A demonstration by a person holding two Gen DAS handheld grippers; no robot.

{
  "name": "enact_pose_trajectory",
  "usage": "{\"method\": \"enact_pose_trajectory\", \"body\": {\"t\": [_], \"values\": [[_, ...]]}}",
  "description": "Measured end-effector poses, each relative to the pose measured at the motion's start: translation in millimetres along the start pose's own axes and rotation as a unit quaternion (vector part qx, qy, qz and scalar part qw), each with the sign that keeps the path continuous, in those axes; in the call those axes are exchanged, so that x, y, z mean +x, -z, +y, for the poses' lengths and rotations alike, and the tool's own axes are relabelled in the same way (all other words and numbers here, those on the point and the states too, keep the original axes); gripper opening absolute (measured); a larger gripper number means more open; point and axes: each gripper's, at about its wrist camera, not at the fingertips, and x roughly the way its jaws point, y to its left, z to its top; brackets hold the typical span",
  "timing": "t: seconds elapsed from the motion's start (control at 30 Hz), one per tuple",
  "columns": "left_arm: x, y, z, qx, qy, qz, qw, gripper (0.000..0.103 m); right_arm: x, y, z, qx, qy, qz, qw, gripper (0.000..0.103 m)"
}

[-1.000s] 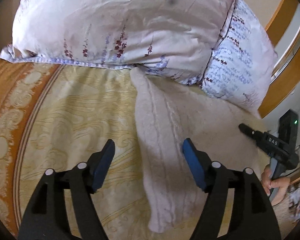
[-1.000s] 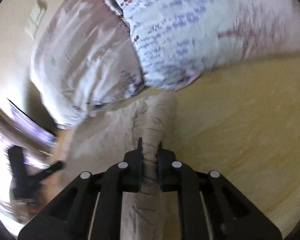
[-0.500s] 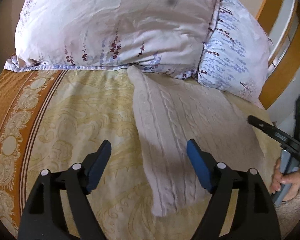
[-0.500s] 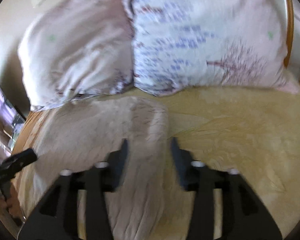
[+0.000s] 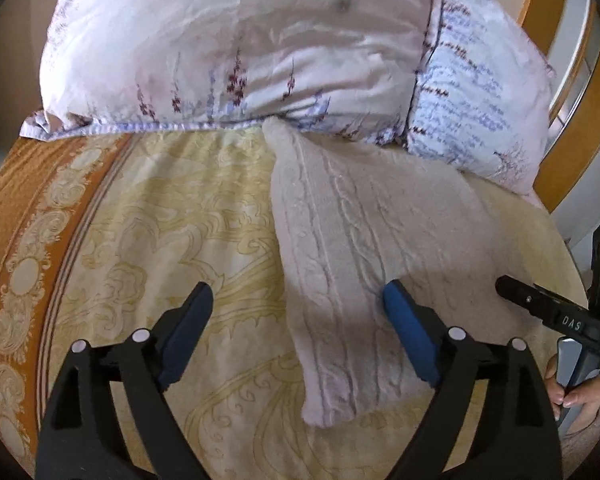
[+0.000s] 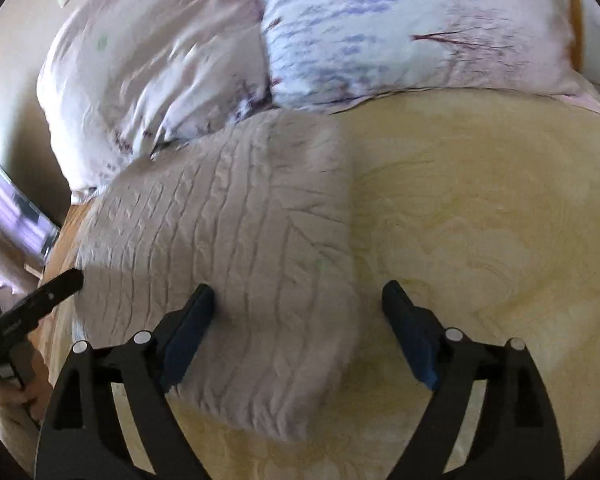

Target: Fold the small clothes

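A pale pink cable-knit garment (image 5: 364,248) lies flat on the bed, its far end touching the pillows. It also shows in the right wrist view (image 6: 236,248). My left gripper (image 5: 298,316) is open and empty above the garment's near left edge. My right gripper (image 6: 298,312) is open and empty above the garment's near right edge. The right gripper shows at the right edge of the left wrist view (image 5: 548,312); the left gripper shows at the left of the right wrist view (image 6: 40,300).
Two floral pillows (image 5: 236,40) (image 5: 476,96) lie at the head of the bed. A yellow patterned bedspread (image 5: 172,232) with an orange border (image 5: 16,216) covers the bed. A wooden headboard (image 5: 548,8) stands at the far right.
My right gripper let go of the garment and opened wide. The garment dropped and now lies spread flat. My left gripper stayed open and shifted slightly.
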Motion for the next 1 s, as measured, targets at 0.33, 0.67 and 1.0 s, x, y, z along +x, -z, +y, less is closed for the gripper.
{"method": "enact_pose_trajectory", "body": {"t": [0.33,0.67,1.0], "values": [[-54.8,44.0,-15.7,0.023,-0.046,-0.075,0.9959,0.101,-69.3,32.9,28.5,-0.069,0.077,-0.128,0.986,0.102],[-39.2,72.4,-44.5,0.079,-0.126,-0.02,0.9886,0.101,-47.4,63.9,45.4,-0.072,0.07,-0.07,0.992,0.102],[-13.2,80.6,-48.0,0.068,-0.138,0.038,0.9875,0.101,-24.5,85.5,48.9,-0.074,0.115,-0.033,0.99,0.102]]}}
